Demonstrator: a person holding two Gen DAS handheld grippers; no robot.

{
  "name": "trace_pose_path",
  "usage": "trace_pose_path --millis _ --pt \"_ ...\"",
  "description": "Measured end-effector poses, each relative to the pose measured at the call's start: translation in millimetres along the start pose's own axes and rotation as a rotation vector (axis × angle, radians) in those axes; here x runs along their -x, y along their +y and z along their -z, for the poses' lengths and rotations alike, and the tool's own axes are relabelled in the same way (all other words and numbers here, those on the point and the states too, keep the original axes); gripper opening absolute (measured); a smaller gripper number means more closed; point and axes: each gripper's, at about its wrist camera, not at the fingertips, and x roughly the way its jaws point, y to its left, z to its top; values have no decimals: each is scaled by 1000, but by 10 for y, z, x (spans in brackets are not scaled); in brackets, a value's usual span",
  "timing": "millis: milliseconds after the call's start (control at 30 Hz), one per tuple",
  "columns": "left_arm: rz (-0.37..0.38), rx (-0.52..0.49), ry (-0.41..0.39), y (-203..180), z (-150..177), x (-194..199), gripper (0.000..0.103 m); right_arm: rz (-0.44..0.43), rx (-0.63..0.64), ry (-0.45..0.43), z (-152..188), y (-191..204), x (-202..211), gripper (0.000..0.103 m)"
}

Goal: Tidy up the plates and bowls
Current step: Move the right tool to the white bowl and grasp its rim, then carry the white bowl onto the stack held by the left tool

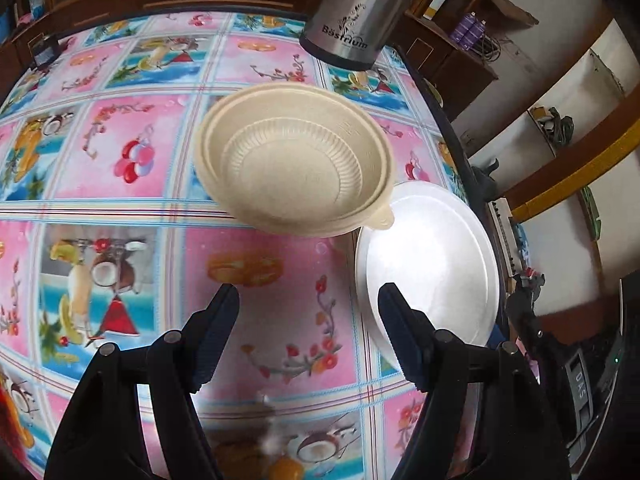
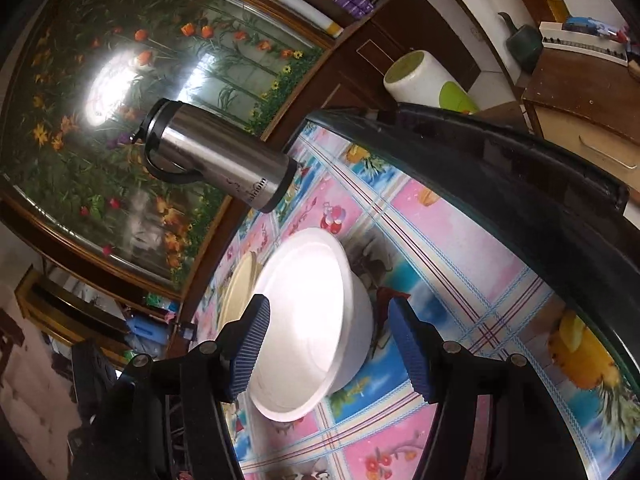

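A beige ribbed bowl (image 1: 294, 158) sits on the patterned tablecloth (image 1: 120, 200), ahead of my left gripper (image 1: 308, 300), which is open and empty. A white bowl (image 1: 432, 264) sits just right of the beige one, beside my right fingertip. In the right wrist view the white bowl (image 2: 312, 320) lies between the open fingers of my right gripper (image 2: 330, 316), its rim facing me. The beige bowl (image 2: 238, 288) peeks out behind it on the left.
A steel thermos flask (image 1: 352, 12) stands at the far side of the table; it also shows in the right wrist view (image 2: 216, 160). The table's dark edge (image 2: 520, 184) runs close on the right. Wooden cabinets and shelves stand beyond.
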Motion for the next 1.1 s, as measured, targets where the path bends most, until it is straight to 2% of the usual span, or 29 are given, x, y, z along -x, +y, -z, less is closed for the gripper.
trace_pose_path --millis 333,533,600,667,733,767,800,867,933,1100 --pt "81 9 54 -187 57 -277 71 29 -10 7 48 -38 -61 63" --pt "54 -14 -9 -255 80 -233 71 32 -20 4 53 -62 -63 58" --pt "49 -19 -17 -260 79 -237 64 27 -25 10 54 -75 -70 52" --pt "54 -25 -1 -265 84 -275 43 23 -35 29 64 -97 -105 46" --pt "65 -19 15 -258 89 -321 27 30 -35 41 72 -101 -140 41" --pt "67 -14 19 -247 99 -334 22 33 -35 42 74 -104 -150 36" --pt "69 -12 20 -238 110 -338 22 36 -34 42 75 -113 -155 28" --pt "81 -13 17 -238 132 -325 16 42 -33 35 79 -123 -148 21" --pt "93 -28 16 -275 155 -304 11 32 -38 34 78 -133 -140 19" --pt "103 -40 15 -333 210 -255 11 53 -12 15 101 -99 -106 11"
